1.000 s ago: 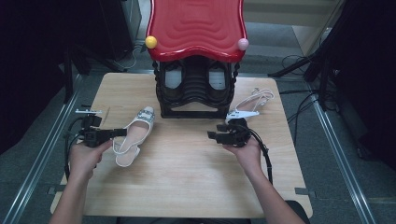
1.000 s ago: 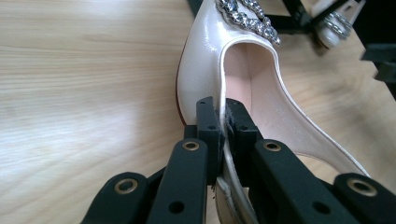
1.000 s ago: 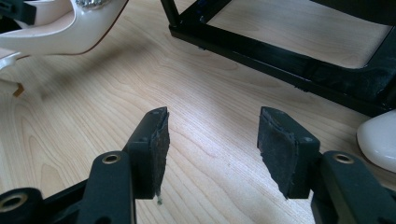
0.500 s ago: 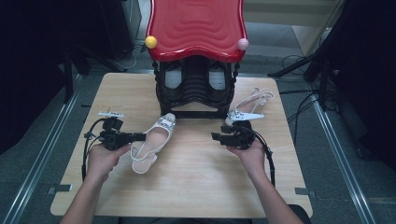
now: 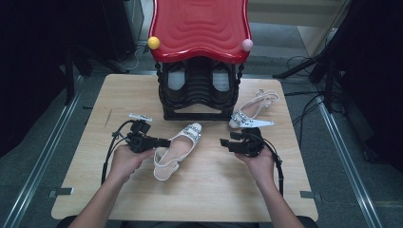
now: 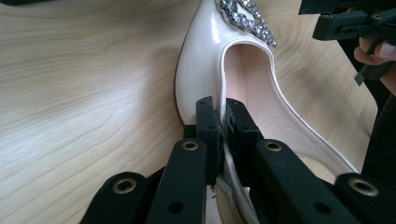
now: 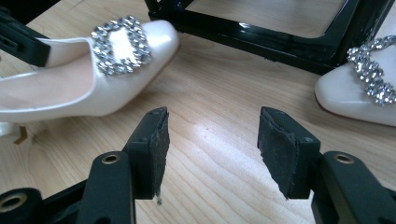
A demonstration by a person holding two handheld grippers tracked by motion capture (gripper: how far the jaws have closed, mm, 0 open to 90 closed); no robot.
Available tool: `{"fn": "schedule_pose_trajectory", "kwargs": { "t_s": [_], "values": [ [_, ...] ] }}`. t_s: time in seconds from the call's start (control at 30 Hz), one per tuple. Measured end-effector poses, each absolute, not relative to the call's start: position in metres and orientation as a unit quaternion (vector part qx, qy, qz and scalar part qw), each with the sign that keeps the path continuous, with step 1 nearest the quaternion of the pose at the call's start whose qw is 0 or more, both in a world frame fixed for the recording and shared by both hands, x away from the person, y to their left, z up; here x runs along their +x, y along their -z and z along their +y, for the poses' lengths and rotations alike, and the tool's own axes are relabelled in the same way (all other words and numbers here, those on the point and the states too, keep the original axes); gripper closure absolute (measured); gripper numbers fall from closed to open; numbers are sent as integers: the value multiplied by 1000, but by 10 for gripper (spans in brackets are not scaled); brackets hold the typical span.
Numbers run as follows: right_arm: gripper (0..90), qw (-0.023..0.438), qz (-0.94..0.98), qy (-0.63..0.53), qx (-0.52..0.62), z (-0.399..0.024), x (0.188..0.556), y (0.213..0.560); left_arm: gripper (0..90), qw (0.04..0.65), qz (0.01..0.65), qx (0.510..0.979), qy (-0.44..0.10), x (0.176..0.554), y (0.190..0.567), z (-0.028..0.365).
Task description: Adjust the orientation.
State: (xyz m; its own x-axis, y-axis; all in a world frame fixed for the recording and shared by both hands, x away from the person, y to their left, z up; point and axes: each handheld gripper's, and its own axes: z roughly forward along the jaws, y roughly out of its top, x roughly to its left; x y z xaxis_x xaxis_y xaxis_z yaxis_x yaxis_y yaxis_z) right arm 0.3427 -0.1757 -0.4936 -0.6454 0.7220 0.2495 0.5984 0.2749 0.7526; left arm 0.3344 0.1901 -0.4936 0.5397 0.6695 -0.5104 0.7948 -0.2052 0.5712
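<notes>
While I am watching from the high view, the wooden table is staying as it is, with the red-topped black shoe rack standing at its far edge, and what is changing is the place of the cream shoe. A second ago it was lying more to the left side of the table; now I am bringing it toward the middle, so its buckled toe is pointing at the foot of the rack and is near to it. The left gripper is pinching the side wall of the shoe, the jaws nearly together with only the thin edge between them. The right gripper is waiting with its jaws wide and nothing inside, near the second shoe, which is resting beside the rack. I am judging that the carried shoe is going to the rack next, and this step is about half done.
</notes>
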Motion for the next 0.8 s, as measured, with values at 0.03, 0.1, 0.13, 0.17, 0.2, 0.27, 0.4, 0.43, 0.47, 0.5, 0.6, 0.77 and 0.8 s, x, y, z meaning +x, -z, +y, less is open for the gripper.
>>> {"fn": "schedule_pose_trajectory", "kwargs": {
  "t_s": [0.03, 0.1, 0.13, 0.17, 0.2, 0.27, 0.4, 0.43, 0.47, 0.5, 0.6, 0.77, 0.8],
  "values": [
    [447, 70, 795, -435, 416, -176, 342, 494, 862, 412, 473, 775, 77, 335, 495, 187],
    [447, 71, 798, -432, 415, -175, 340, 495, 862, 410, 473, 776, 75, 336, 497, 180],
    [447, 71, 798, -432, 414, -175, 339, 495, 862, 409, 472, 778, 75, 337, 499, 176],
    [447, 72, 798, -431, 414, -175, 338, 496, 861, 407, 469, 780, 78, 337, 501, 172],
    [446, 71, 799, -430, 414, -174, 337, 496, 862, 407, 467, 781, 82, 337, 502, 168],
    [446, 71, 799, -430, 413, -174, 336, 497, 862, 407, 465, 782, 86, 338, 505, 162],
    [446, 69, 801, -428, 412, -172, 334, 498, 862, 408, 460, 783, 90, 340, 509, 153],
    [446, 68, 802, -427, 411, -171, 333, 498, 862, 404, 459, 786, 90, 340, 510, 151],
    [447, 68, 804, -426, 410, -170, 333, 499, 861, 399, 459, 789, 89, 341, 512, 150],
    [446, 67, 804, -426, 409, -169, 332, 499, 861, 394, 461, 791, 88, 342, 514, 149],
    [447, 66, 807, -424, 405, -166, 332, 501, 859, 394, 466, 786, 94, 344, 517, 150],
    [447, 64, 812, -420, 399, -161, 331, 503, 798, 394, 460, 790, 99, 344, 516, 150],
    [447, 63, 814, -419, 397, -160, 331, 503, 777, 395, 457, 790, 101, 344, 516, 151]
  ]
}}
